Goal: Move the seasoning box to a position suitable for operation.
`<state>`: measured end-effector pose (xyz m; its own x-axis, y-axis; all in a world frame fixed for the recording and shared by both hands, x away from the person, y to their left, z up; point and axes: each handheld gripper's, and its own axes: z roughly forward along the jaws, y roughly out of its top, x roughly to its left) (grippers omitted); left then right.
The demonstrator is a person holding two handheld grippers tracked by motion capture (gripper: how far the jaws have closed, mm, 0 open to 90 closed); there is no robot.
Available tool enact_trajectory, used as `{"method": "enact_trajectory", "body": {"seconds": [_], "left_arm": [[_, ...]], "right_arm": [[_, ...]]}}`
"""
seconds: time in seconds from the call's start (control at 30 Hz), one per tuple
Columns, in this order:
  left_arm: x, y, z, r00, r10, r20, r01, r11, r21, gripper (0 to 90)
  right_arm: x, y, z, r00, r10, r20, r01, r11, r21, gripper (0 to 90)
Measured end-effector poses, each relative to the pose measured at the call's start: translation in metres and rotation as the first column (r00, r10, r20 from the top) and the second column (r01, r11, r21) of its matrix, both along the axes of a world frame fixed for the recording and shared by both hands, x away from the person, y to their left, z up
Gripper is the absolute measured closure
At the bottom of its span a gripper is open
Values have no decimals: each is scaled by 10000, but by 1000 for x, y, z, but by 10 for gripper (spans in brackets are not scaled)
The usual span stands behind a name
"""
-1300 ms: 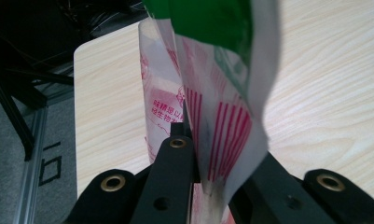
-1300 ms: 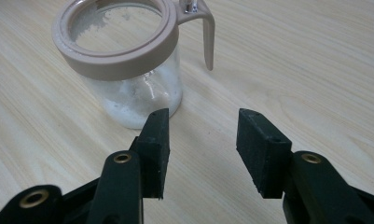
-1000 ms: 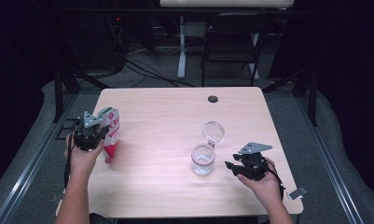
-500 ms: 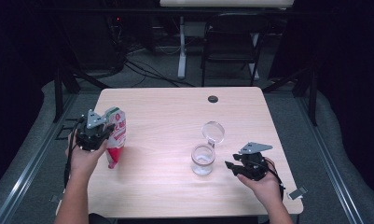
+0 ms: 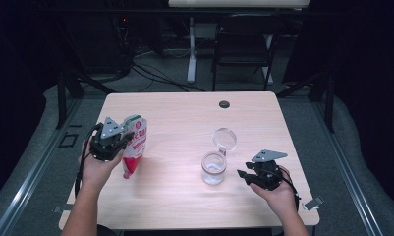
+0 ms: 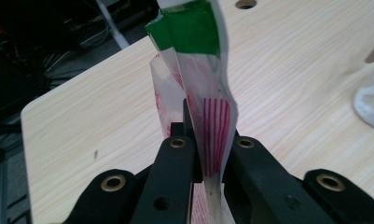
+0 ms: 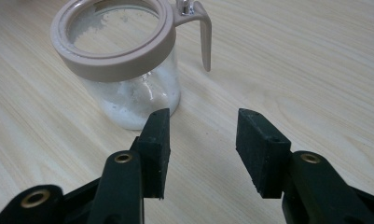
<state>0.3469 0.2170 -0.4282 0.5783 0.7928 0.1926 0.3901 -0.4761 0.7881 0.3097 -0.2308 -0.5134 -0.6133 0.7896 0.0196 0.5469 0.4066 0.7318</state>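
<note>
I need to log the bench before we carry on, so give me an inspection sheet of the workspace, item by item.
Surface: light wood table, bare apart from a dark round grommet near the far edge.
Job's things: red, white and green pouch held upright off the table at left; glass jar with some white grains, its hinged lid swung open.
Clutter: nothing seen.
Grippers: left gripper clamped on the pouch; right gripper open, empty, pointing at the jar from just beside it.
Cables: one trails from each gripper; loose cables on the floor beyond the table.
Surroundings: dark room, black chair behind the table.
</note>
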Motion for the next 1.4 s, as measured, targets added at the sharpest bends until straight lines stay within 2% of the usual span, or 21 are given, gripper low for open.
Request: {"method": "enact_trajectory", "body": {"seconds": [0.07,0.23,0.5,0.57,0.7,0.83,0.93,1.03,1.07,1.13,1.23,1.3,1.4], "left_arm": [[-2,-5,1,9997,-241,32,241,9996,-112,900],[-7,-21,2,9958,-918,-5,918,9958,-76,900],[-14,-42,1,9839,-1785,-87,1783,9839,-134,900],[-15,-46,0,9794,-2018,-93,2017,9794,-99,900],[-17,-53,-2,9689,-2465,-211,2458,9688,-305,900],[-20,-62,-5,9600,-2788,-270,2786,9603,-128,900],[-22,-70,-9,9463,-3205,-424,3212,9470,99,900],[-24,-74,-11,9318,-3582,-577,3596,9330,157,900],[-25,-76,-11,9298,-3634,-585,3651,9307,229,900],[-26,-77,-12,9213,-3828,-687,3853,9224,278,900],[-29,-80,-14,9163,-3937,-741,3963,9178,237,900],[-32,-81,-15,9095,-4065,-871,4103,9115,295,900],[-36,-84,-19,9056,-4138,-931,4186,9073,391,900]], "right_arm": [[0,0,0,10000,-1,6,1,10000,15,549],[0,0,1,10000,-1,28,1,10000,-3,549],[-1,-1,2,10000,13,92,-13,10000,8,556],[-1,-1,2,9999,47,162,-48,10000,39,559],[-1,0,3,9998,75,193,-75,10000,-15,559],[-2,1,5,9996,144,228,-143,9999,-61,561],[-3,3,8,9994,194,302,-189,9997,-157,572],[-5,6,12,9984,398,405,-388,9990,-242,594],[-6,7,14,9979,494,427,-484,9985,-251,599],[-8,9,18,9964,615,581,-598,9977,-304,606],[-10,13,25,9937,812,778,-792,9964,-289,606],[-11,17,29,9907,940,985,-908,9952,-361,606],[-14,22,37,9852,1210,1217,-1164,9922,-442,606]]}}
